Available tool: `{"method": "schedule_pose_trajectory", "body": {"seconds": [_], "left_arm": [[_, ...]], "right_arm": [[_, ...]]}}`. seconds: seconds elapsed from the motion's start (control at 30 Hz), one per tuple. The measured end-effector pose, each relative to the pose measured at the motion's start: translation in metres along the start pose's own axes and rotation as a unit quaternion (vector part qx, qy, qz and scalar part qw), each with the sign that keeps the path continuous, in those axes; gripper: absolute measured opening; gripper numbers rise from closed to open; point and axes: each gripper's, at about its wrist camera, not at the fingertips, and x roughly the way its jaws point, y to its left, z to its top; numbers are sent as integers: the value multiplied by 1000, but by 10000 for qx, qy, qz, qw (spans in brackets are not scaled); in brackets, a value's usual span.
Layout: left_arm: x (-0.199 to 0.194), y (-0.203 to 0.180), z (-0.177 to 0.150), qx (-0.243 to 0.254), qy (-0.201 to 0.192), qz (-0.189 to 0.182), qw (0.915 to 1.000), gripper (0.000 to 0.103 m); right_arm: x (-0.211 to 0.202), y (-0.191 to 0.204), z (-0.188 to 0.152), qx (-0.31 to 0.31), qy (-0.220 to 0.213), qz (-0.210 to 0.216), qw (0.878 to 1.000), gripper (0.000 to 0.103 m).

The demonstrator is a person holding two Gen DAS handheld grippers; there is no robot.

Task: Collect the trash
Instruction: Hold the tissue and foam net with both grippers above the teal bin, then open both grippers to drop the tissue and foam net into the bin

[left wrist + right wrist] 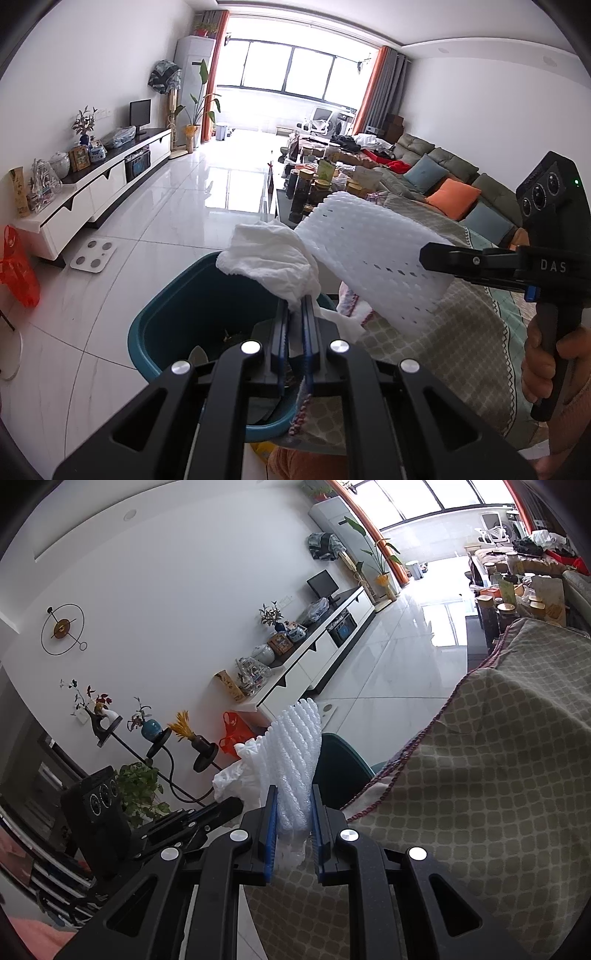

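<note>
My left gripper (294, 306) is shut on a crumpled white tissue (269, 258), which hangs over the rim of a teal trash bin (166, 325) on the floor. In the left wrist view my right gripper (428, 254) comes in from the right, shut on a white foam net sleeve (369, 254) held just right of the tissue, above the bin's far edge. In the right wrist view the right gripper (293, 805) clamps the foam net sleeve (295, 746) between its blue pads. The tissue (236, 779) and the left gripper (225, 808) sit to its left, the bin (340, 771) behind.
A sofa arm under a patterned cover (443, 350) lies right of the bin. A white TV cabinet (92, 192) lines the left wall, with a bathroom scale (92, 254) and an orange plastic bag (16, 266) on the floor. A crowded coffee table (314, 184) stands beyond.
</note>
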Motion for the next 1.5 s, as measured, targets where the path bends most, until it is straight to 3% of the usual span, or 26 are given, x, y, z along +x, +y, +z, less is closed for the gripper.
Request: {"method": "schedule_pose_trajectory", "body": {"seconds": [1.0,1.5], "left_arm": [[8,0,-5,-173,164,311,9992,8],[21,3,-7,-294,333,494,9978,9]], "right_arm": [[34,-3,6,370,328,236,9985,18],[52,6,3,460,453,140,9978,18]]}}
